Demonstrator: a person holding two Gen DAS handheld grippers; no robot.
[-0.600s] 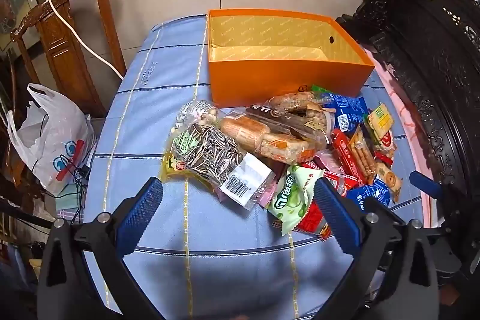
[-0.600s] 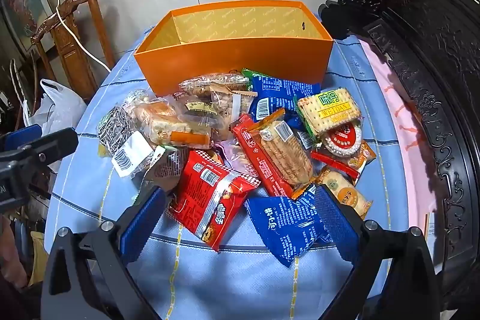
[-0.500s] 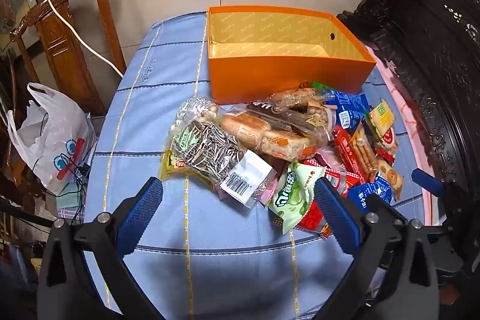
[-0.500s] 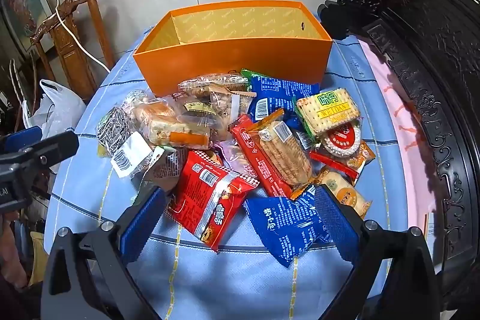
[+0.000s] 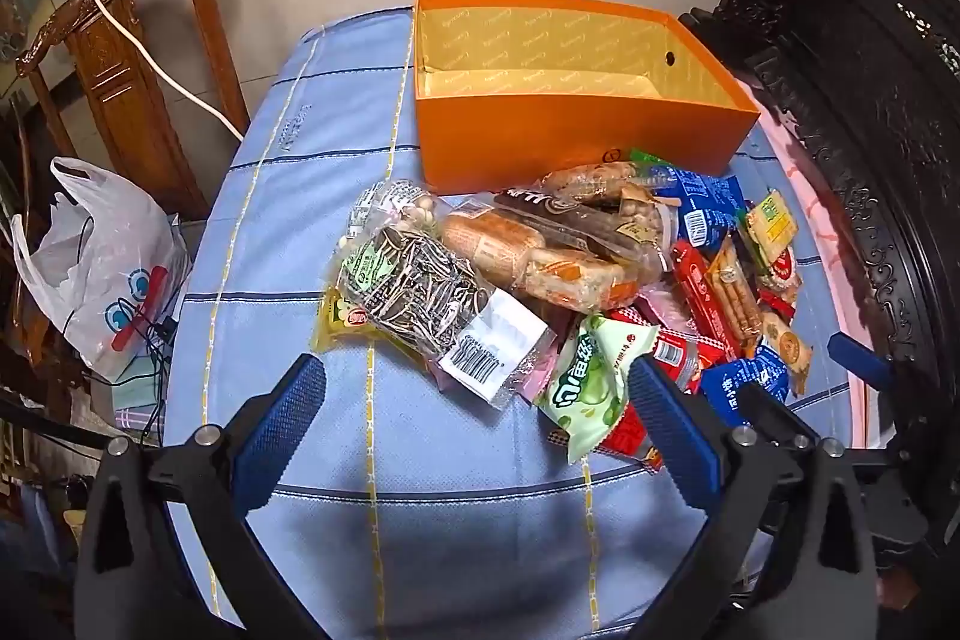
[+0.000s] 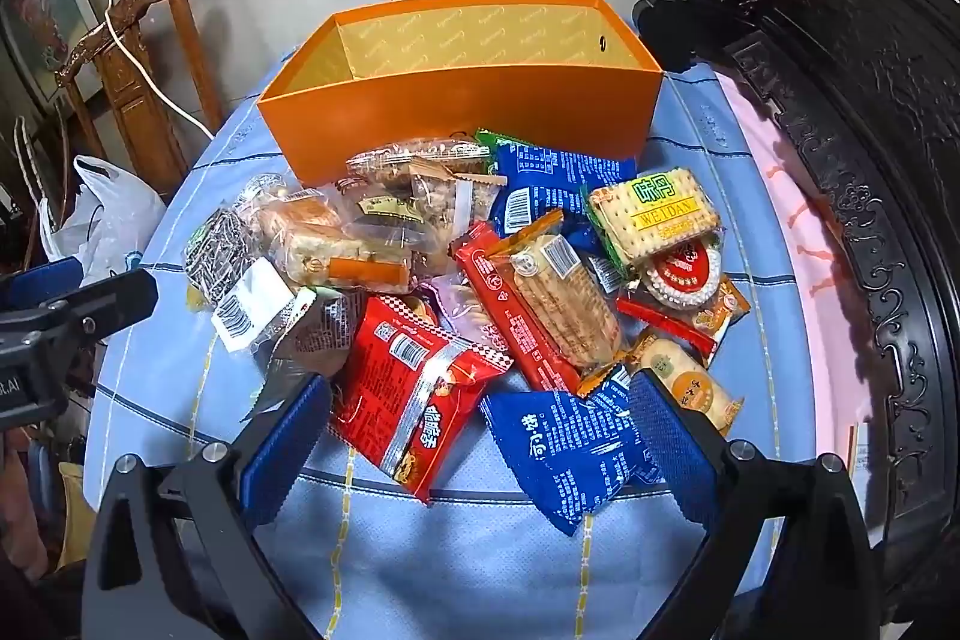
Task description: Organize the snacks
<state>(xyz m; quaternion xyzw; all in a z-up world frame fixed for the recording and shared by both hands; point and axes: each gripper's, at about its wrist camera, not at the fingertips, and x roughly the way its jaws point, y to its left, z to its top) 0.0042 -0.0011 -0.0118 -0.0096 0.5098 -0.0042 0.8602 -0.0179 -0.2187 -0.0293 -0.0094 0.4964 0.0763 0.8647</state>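
1. Snacks (image 6: 480,280) lie in a loose heap on the blue-clothed worktop (image 5: 288,196), just in front of the orange box (image 5: 576,136).
2. Orange box sits at 12 o'clock from the heap in both views, open at the top, nothing visible inside.
3. Sunflower-seed bag (image 5: 420,292) lies at the heap's 9 o'clock edge in the left wrist view; a green packet (image 5: 594,376) lies at 5 o'clock from it.
4. Red packet (image 6: 414,388) and blue packet (image 6: 576,448) lie at the heap's 6 o'clock edge in the right wrist view, and a cracker pack (image 6: 654,214) lies at 2 o'clock.
5. Left gripper (image 5: 474,418) hangs above the cloth, jaws spread wide, gripping nothing.
6. Right gripper (image 6: 480,430) hangs above the red and blue packets, jaws spread wide, gripping nothing.
7. Wooden chair (image 5: 126,58) and white plastic bag (image 5: 102,268) stand at 9 o'clock, off the worktop.
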